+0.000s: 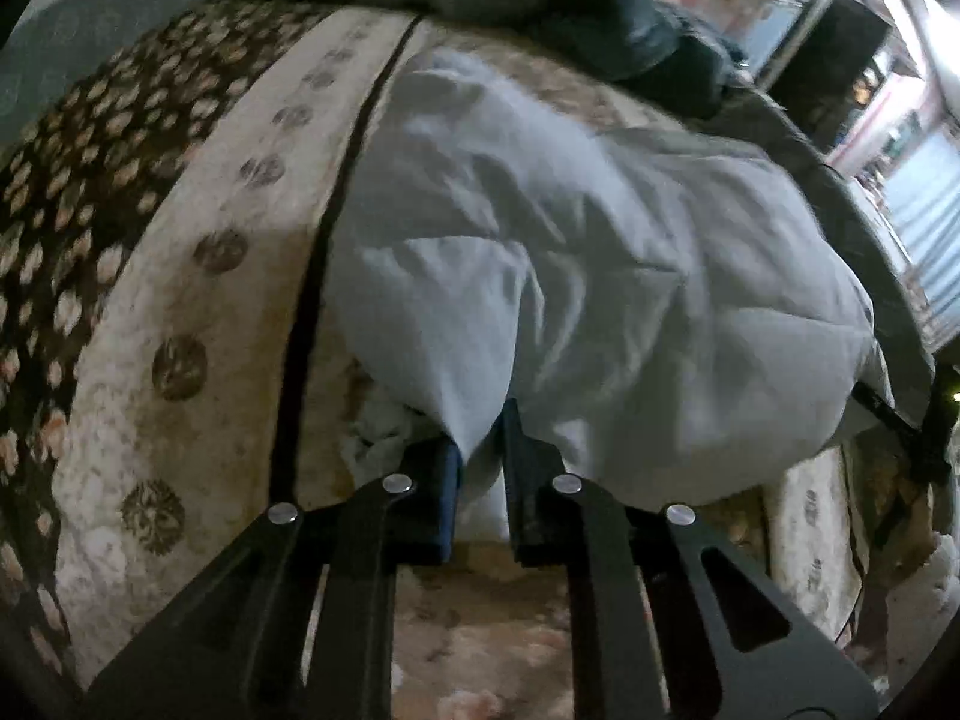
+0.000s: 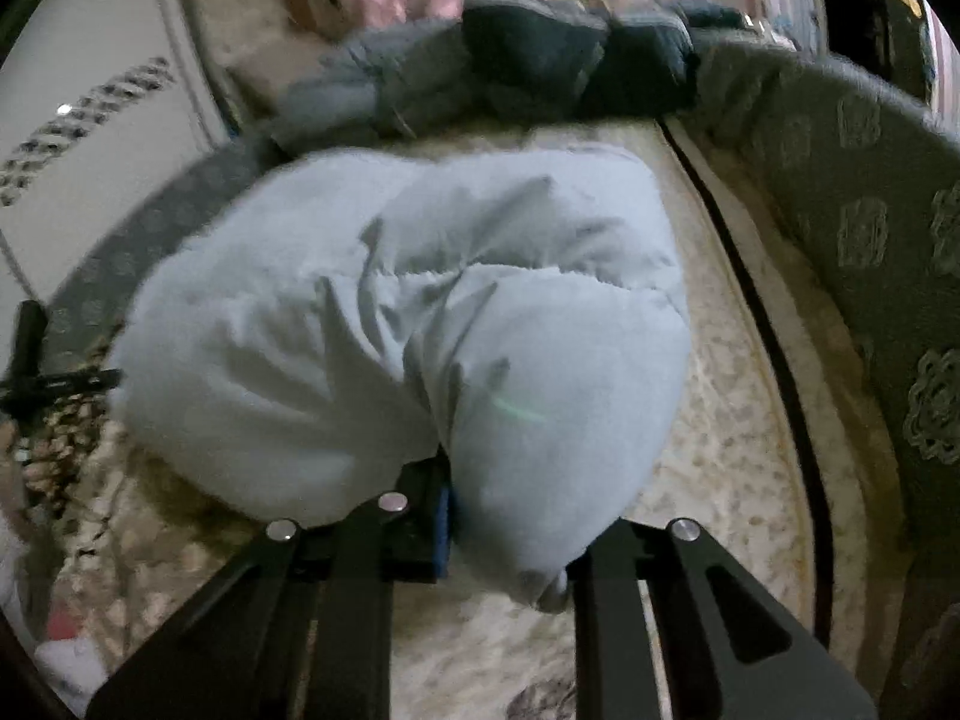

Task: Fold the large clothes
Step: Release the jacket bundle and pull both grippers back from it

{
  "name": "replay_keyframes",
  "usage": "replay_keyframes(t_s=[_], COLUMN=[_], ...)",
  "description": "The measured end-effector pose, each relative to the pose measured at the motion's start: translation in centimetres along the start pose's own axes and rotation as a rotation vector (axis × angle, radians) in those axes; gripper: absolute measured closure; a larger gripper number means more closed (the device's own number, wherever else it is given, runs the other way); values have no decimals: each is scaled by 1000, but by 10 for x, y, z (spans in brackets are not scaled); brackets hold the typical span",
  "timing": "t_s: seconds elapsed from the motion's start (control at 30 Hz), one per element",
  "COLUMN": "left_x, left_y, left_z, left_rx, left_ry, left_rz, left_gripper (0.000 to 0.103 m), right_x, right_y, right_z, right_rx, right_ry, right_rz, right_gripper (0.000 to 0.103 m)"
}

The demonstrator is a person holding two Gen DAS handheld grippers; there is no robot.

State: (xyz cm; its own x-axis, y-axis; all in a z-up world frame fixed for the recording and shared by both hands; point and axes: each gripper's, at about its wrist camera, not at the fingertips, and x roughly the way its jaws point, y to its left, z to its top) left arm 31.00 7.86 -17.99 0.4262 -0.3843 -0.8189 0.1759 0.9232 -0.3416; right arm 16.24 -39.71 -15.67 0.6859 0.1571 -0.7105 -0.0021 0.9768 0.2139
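Observation:
A large pale blue garment (image 1: 570,276) lies bunched and creased on a patterned bedspread (image 1: 180,300). My left gripper (image 1: 480,450) is shut on a near edge of the garment, with cloth pinched between its dark fingers. In the right wrist view the same garment (image 2: 390,330) is lifted in folds. My right gripper (image 2: 474,480) is shut on another near edge of it, and the cloth drapes over and hides the right finger.
A dark blue-grey pile of clothes (image 1: 630,18) lies at the far side of the bed, also in the right wrist view (image 2: 540,60). A grey-green patterned blanket (image 2: 870,240) runs along the right. A white cabinet (image 2: 90,138) stands to the left.

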Motion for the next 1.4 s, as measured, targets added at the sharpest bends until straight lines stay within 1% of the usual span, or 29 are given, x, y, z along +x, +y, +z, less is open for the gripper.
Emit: replay_keyframes(t_s=[0.07,0.1,0.13,0.23,0.27,0.3,0.33,0.37,0.43,0.47,0.5,0.57,0.6,0.67,0.77,0.83,0.87,0.9,0.93,0.97,1.0,1.07,1.13,1.17,1.27,1.33,1.4], left_x=[8,9,9,15,14,10,8,4,-3,-7,-9,-16,-22,-34,-51,-64,-71,-79,-85,-89,-91,-88,-79,-80,-64,-57,-59], left_y=[5,4,4,-15,-15,-15,-19,-21,-21,-22,-25,-27,-30,-37,-51,-58,-64,-70,-75,-79,-81,-84,-80,-70,-61,-57,-57], left_z=[4,5,5,10,9,3,2,1,-4,-7,-10,-17,-20,-28,-38,-43,-44,-44,-43,-42,-40,-33,-24,-27,-22,-19,-18], left_rx=[-5,7,23,79,89,94,104,111,128,139,149,156,155,146,137,142,146,153,168,180,192,213,210,202,152,128,112], left_ry=[12,13,12,4,1,-2,-11,-18,-36,-41,-42,-47,-56,-85,-127,-142,-152,-163,-174,-181,-186,-181,-174,-170,-148,-137,-152], left_rz=[-4,8,25,98,122,140,165,191,254,280,296,308,306,305,319,317,309,302,299,304,316,340,358,354,334,345,350], left_gripper=[87,86,84,78,75,75,71,67,41,34,33,27,25,16,6,5,4,3,3,3,3,3,3,3,3,3,3], right_x=[21,27,33,45,45,44,41,38,28,23,17,10,6,-2,-11,-7,-2,1,6,9,14,21,25,24,15,9,-1], right_y=[-3,-1,4,17,18,21,22,21,16,12,8,4,1,-1,2,2,1,0,-2,-5,-9,-12,-11,-9,-16,-19,-16], right_z=[5,9,14,24,26,27,27,27,23,20,16,7,2,-7,-16,-17,-15,-12,-4,3,11,20,28,30,38,42,45], right_rx=[24,18,-9,-72,-85,-105,-110,-104,-72,-57,-38,-5,27,73,102,86,67,50,32,22,17,22,11,0,-10,-17,-45], right_ry=[23,27,33,63,71,76,81,90,91,91,92,91,89,76,55,63,74,77,72,65,61,70,70,59,17,7,-26], right_rz=[-19,-36,-66,-140,-156,-181,-190,-195,-184,-181,-178,-173,-156,-137,-132,-160,-185,-207,-239,-261,-282,-278,-294,-300,-339,-361,-405], right_gripper=[81,80,78,73,70,66,64,62,55,48,44,44,44,44,44,41,37,28,24,16,13,11,11,11,11,11,11])
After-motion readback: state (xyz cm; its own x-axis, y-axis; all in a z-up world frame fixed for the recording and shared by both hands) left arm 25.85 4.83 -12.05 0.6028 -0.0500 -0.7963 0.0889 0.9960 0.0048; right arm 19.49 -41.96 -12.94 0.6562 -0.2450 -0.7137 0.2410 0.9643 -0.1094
